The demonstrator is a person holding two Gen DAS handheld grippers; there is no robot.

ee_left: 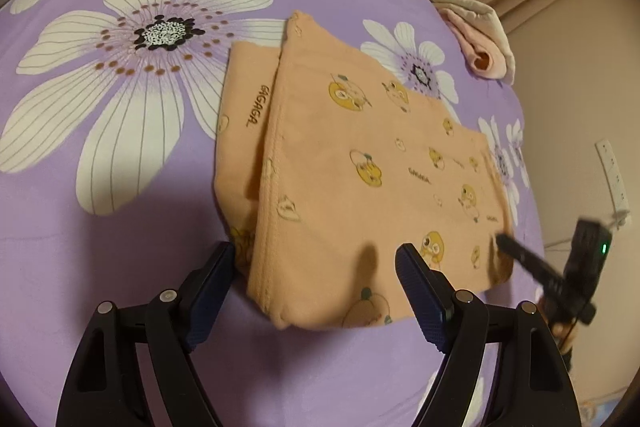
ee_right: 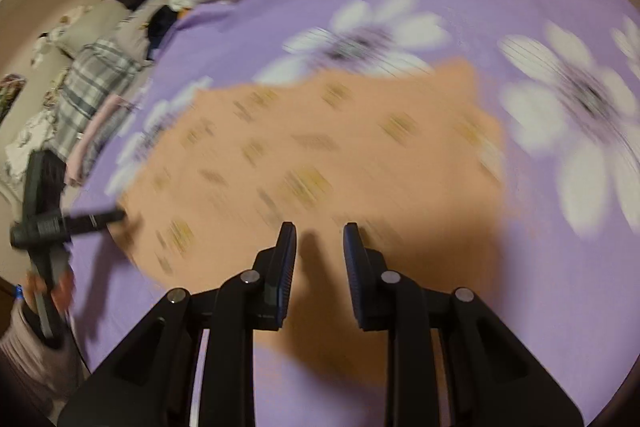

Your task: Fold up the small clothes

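A purple bed sheet (ee_left: 120, 235) with big white flowers carries a folded peach garment (ee_left: 360, 163) printed with yellow cartoon faces, lying toward the sheet's right edge in the left wrist view. A pink cloth (ee_left: 480, 47) lies bunched near the far right edge. The left gripper (ee_left: 316, 275) hovers over the garment's near corner, jaws wide, pinching nothing. The right gripper (ee_right: 320, 247) hangs over the garment's near edge, jaws narrow with a clear gap and nothing between them; that view is blurred.
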